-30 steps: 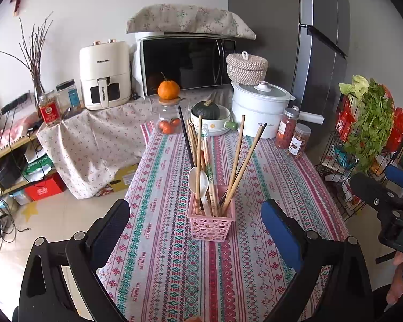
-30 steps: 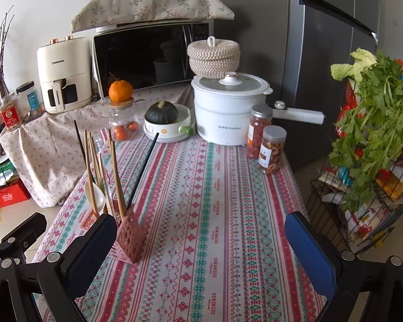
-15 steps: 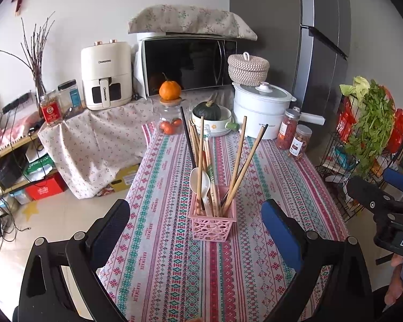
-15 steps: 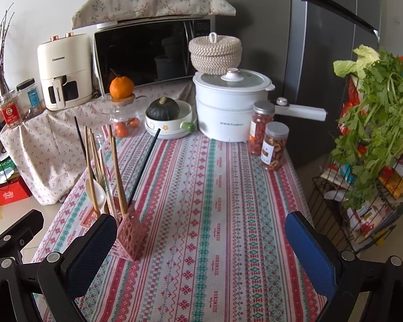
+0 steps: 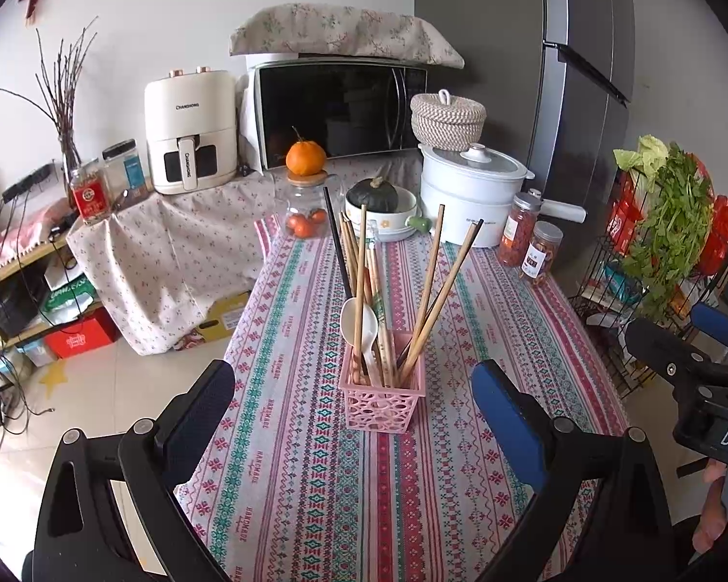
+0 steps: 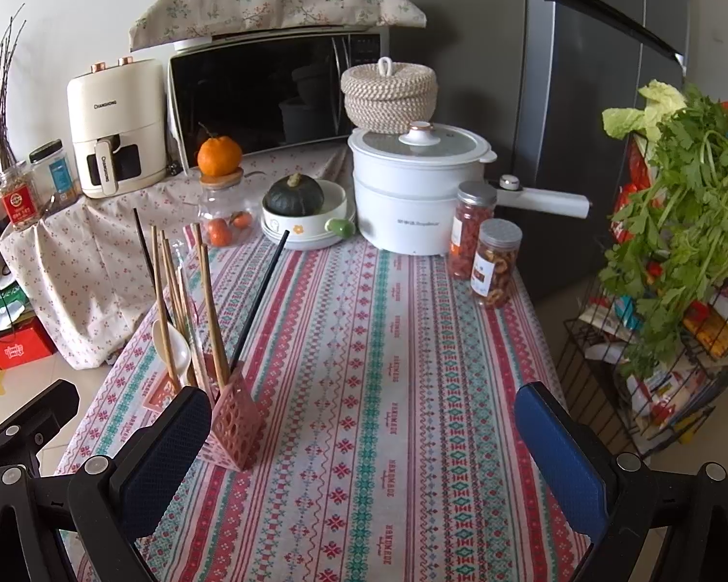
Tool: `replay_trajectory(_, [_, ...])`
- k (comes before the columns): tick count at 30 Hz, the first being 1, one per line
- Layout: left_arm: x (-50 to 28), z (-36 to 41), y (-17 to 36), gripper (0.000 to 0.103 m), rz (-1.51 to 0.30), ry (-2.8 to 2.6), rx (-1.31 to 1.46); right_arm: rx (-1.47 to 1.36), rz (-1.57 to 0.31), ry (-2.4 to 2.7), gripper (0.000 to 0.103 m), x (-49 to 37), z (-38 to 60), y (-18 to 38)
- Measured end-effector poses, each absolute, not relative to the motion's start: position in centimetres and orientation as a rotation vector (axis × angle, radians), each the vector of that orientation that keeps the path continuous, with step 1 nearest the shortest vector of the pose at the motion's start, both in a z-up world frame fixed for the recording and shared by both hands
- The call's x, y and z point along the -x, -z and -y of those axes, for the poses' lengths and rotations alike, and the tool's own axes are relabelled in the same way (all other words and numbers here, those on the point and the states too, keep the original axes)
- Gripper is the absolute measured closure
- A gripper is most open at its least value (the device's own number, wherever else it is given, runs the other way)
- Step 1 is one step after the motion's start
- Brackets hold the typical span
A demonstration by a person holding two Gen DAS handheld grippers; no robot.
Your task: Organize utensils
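A holey pink plastic basket (image 5: 382, 400) held long wooden chopsticks (image 5: 427, 286). Both the left gripper (image 5: 354, 412) and right gripper (image 6: 364, 427) had fingers wide apart.

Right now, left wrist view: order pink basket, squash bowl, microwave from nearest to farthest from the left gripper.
1. Pink basket: dead ahead of the left gripper, between its open fingers.
2. Squash bowl: far end of the table.
3. Microwave: behind, on the counter.
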State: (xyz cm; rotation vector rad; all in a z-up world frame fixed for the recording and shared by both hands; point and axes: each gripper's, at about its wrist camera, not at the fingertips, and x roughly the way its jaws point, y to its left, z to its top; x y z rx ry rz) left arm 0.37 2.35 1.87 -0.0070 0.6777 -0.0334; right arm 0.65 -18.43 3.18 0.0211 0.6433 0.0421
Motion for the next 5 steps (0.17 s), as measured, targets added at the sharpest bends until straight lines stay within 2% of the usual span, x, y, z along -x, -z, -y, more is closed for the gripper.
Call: replay_trajectory(5, [-0.46,-2.12,-1.68,0.003,-0.68,0.036,0.004,-0.023,-0.643,-0.04,0.0,-0.69,18.51,-3.15])
